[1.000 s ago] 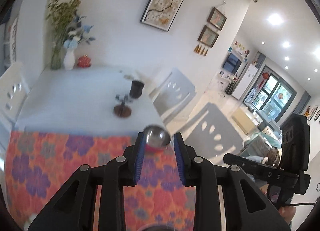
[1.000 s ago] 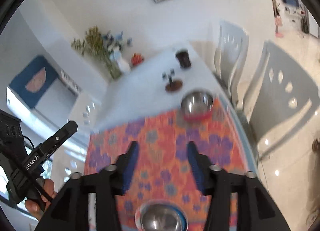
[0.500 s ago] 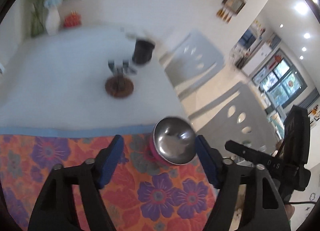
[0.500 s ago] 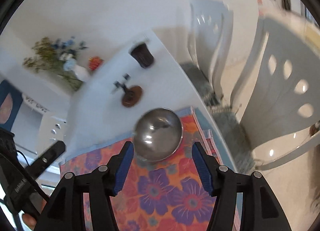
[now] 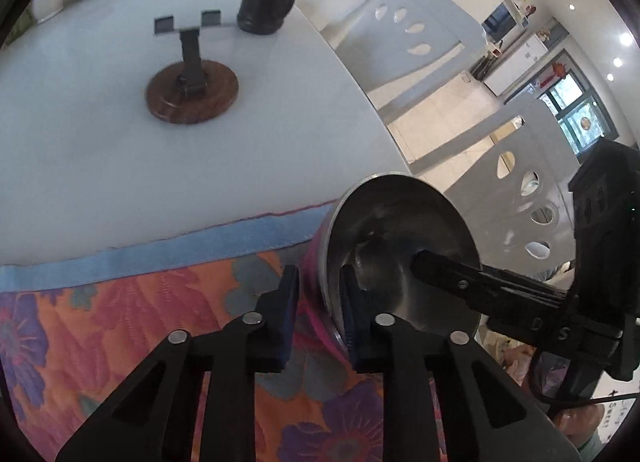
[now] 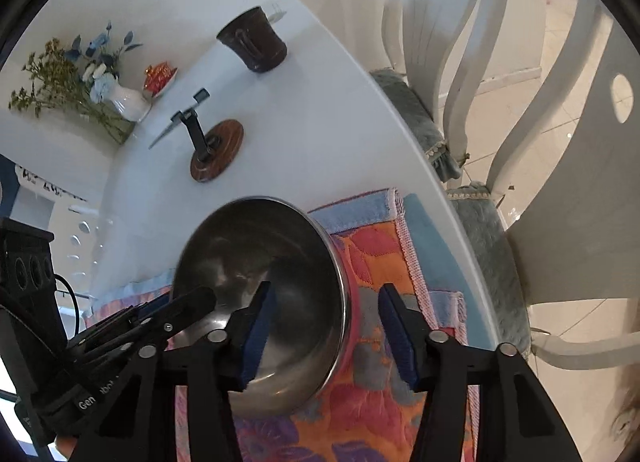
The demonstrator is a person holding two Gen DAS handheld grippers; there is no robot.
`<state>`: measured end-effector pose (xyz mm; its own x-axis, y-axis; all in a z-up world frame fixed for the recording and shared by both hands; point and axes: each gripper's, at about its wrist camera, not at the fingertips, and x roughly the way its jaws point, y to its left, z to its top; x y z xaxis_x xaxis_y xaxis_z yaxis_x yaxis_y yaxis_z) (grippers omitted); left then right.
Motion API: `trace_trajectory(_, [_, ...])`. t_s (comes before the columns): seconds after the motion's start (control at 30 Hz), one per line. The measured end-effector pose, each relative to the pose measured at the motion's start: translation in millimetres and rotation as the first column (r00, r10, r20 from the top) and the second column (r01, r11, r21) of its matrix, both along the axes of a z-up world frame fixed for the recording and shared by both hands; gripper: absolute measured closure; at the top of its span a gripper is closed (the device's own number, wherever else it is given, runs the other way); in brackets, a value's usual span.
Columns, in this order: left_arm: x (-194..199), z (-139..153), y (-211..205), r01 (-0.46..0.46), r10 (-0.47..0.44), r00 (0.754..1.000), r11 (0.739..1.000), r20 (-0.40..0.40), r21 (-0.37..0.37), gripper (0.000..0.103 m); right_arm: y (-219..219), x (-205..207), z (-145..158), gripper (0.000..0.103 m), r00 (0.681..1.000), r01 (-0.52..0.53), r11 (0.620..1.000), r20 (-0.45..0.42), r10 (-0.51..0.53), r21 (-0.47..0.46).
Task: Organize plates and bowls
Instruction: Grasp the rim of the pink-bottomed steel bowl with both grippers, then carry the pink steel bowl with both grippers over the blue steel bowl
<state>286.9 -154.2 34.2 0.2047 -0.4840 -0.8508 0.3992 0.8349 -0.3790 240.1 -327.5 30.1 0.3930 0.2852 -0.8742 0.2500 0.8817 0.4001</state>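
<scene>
A steel bowl with a pink outer wall [image 5: 396, 238] sits tilted on the flowered mat [image 5: 132, 302] near the table's right edge. My left gripper [image 5: 318, 312] is shut on the bowl's near rim, one finger outside and one inside. In the right wrist view the same bowl [image 6: 280, 262] shows with my right gripper [image 6: 326, 334] straddling its right rim, jaws apart, the left pad [image 6: 258, 330] inside the bowl and the right pad outside. The left gripper's fingers [image 6: 176, 310] enter that view from the left.
A phone stand on a round wooden base [image 5: 192, 94] and a dark cup [image 5: 268, 2] stand on the white table [image 5: 80, 142] behind the mat. A vase of flowers [image 6: 120, 102] stands at the far end. White chairs [image 5: 404, 42] stand along the table's right side.
Both grippers have moved forward and down to the bowl. My left gripper has closed on its rim, and the bowl has tipped up. My right gripper has come over the rim, still open.
</scene>
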Motion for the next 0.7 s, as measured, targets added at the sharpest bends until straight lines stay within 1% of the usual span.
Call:
trace_trajectory(0.07, [-0.3,-3.5,-0.2,0.001,-0.001,1.000,1.000,0.006,0.004,0.087,1.2,-2.3,-8.3,0.063,1.000,0.008,1.000,-0.010,-0.008,0.012])
trace_trajectory(0.13, [-1.6,-6.2,0.3,0.000,0.000,1.000,1.000,0.008,-0.001,0.087,3.7,-2.3,-14.5,0.073,1.000,0.012,1.000,-0.019,-0.011,0.015])
trace_trajectory(0.2, [-1.1,-4.9,3.0,-0.002,0.002,1.000,1.000,0.006,-0.006,0.087,6.2,-3.4,-19.8,0.079,0.999,0.008,1.000,-0.033,-0.007,0.014])
trace_trajectory(0.3, [-6.9,4.8,5.1,0.000,0.000,1.000,1.000,0.015,-0.011,0.087,8.4,-5.1,-14.4,0.079,1.000,0.011,1.000,-0.027,-0.011,-0.004])
trace_trajectory(0.43, [-16.8,25.3,8.9,-0.015,0.016,0.999,1.000,0.035,-0.017,0.087,9.3,-11.9,1.0,0.079,1.000,0.016,1.000,-0.010,-0.016,0.002])
trace_trajectory(0.6, [-35.0,56.0,20.4,-0.056,0.058,0.996,0.998,0.068,-0.037,0.087,19.2,-28.5,31.3,0.079,1.000,0.012,1.000,0.020,-0.012,-0.007])
trace_trajectory(0.7, [-54.0,83.5,30.9,-0.082,0.088,0.991,0.994,0.098,-0.069,0.087,28.1,-43.3,51.7,0.079,0.999,0.011,1.000,0.041,-0.011,0.004])
